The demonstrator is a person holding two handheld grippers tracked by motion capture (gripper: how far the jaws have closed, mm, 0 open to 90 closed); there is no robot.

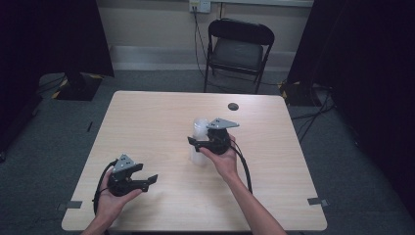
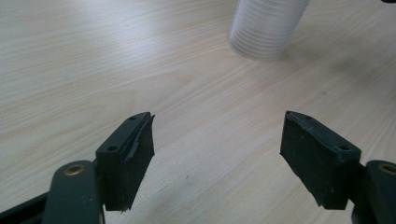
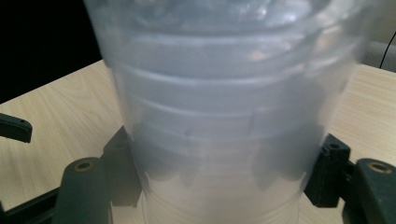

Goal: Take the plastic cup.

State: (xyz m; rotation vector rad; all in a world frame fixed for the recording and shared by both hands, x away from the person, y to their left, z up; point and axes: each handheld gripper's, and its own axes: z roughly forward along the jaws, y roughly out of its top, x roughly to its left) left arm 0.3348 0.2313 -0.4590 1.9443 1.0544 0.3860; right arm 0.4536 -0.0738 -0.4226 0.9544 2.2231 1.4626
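We see the right gripper pinching a stack of clear plastic cups standing upright near the middle of the table, a pad on either side. Our left gripper rests nearer the front edge, spread and holding nothing.

Place: bare recording room or lab corner
Floor: grey carpet, tape marks near the table legs
Table: plain light wood table, centre
Far side: black folding chair against a beige wall, wall socket with cables
Left and right: dark curtains, stand bases with striped tape
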